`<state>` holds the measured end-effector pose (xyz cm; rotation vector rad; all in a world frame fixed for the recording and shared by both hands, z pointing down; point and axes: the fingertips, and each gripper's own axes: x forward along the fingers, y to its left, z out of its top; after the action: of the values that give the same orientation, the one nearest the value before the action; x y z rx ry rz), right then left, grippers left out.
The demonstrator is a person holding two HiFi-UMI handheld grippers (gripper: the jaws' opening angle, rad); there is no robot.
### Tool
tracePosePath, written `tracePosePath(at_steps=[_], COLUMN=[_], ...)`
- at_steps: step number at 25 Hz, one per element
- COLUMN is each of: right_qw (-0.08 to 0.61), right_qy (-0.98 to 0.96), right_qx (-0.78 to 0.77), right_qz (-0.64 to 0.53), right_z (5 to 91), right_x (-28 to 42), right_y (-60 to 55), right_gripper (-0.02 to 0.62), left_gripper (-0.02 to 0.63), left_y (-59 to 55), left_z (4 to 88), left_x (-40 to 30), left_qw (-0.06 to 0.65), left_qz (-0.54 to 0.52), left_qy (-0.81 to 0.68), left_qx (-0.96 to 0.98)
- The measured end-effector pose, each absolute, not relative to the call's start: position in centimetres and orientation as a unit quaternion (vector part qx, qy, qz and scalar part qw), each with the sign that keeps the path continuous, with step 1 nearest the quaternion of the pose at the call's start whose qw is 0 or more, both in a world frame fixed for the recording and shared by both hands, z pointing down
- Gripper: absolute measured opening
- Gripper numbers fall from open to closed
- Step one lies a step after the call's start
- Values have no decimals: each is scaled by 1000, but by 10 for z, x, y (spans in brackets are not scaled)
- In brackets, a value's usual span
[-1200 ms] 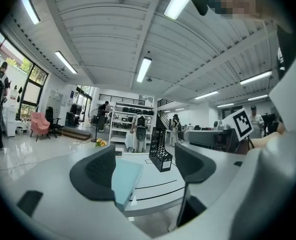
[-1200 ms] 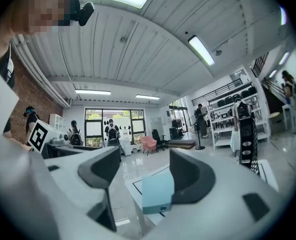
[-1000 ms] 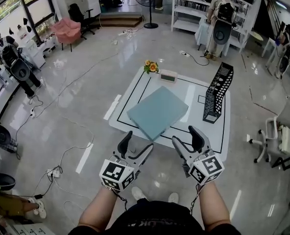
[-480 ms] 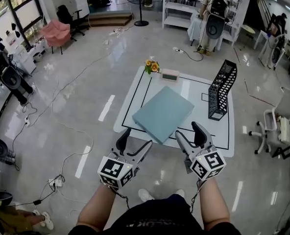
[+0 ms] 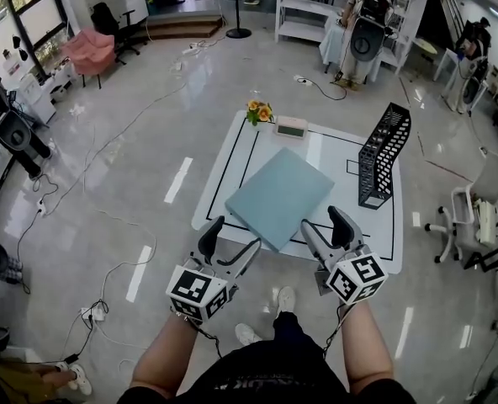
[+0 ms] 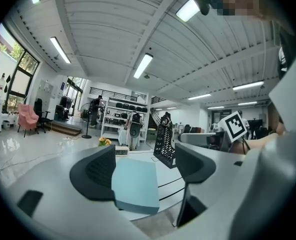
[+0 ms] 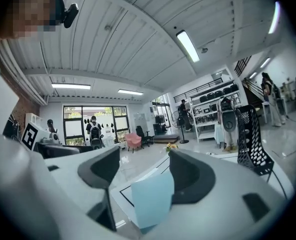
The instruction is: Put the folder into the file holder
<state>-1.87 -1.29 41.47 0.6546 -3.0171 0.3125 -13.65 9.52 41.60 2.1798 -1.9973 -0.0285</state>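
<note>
A light blue folder (image 5: 280, 196) lies flat and skewed on the low white table (image 5: 232, 154), its near corner over the front edge. The black mesh file holder (image 5: 384, 154) stands upright at the table's right side, apart from the folder. My left gripper (image 5: 230, 247) hovers open just short of the folder's near left edge. My right gripper (image 5: 326, 230) is open beside the near right edge. In the left gripper view the folder (image 6: 135, 184) shows between the open jaws with the file holder (image 6: 165, 144) beyond. The right gripper view shows the folder (image 7: 153, 201) and the file holder (image 7: 253, 139).
A small bunch of flowers (image 5: 259, 112) and a small white clock (image 5: 290, 128) sit at the table's far edge. A white office chair (image 5: 476, 225) stands to the right. Cables trail over the floor on the left. Shelving and people stand at the back.
The table and folder have come slightly nearer in the head view. Both grippers stay open and have edged a little toward the folder's near corner.
</note>
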Motion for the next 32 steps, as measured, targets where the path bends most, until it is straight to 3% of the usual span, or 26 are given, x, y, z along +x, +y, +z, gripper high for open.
tracePosePath(at_steps=[32], right_qw=[61], right_qy=[-954], right_qx=[184], right_qz=[227], right_z=[501], right_x=[-17], right_y=[-201], right_gripper=[302], left_gripper=[359], left_y=[-112], left_z=[458], left_x=[-128], left_qw=[144], left_qz=[32], left_qy=[-686], left_qx=[712])
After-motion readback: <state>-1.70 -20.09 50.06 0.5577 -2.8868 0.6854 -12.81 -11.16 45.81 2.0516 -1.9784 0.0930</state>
